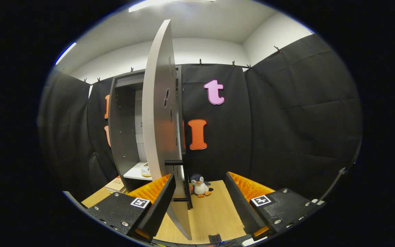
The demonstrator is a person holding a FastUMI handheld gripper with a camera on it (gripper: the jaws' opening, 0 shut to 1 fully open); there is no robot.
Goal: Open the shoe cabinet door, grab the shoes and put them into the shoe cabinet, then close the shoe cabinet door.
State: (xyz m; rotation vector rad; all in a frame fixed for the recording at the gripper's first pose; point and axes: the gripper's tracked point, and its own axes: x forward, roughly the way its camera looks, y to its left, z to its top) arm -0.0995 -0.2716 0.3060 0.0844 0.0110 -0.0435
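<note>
Cabinet (123,137) is seen to the left of the claw, standing upright on the tabletop (211,214) against the booth wall, its dark side panel turned toward the camera and its interior exposed. Beside its base a stack of books (115,185) is laid on the tabletop. Inside, a pale lower shelf (134,173) is visible with a small jar (145,169) set on it. No shoes can be made out on the shelf or on the tabletop, so their place cannot be told.

Further right, the door (159,130) is swung well out from the cabinet and is viewed nearly edge-on, so that it rises as a tall pale panel from just ahead of the left finger. A dark handle (174,162) projects from the door's right face, just above the left finger. The door's lower edge passes between the fingers, close beside the left one; whether that finger touches it cannot be told.

The claw (199,206) is held wide, with nothing gripped between its fingers. This posture is judged to suit a door that is pushed or hooked open rather than pinched.

Beyond the fingers, a toy penguin (200,186) is seated on the tabletop near the door's foot, apart from the fingers.
</note>
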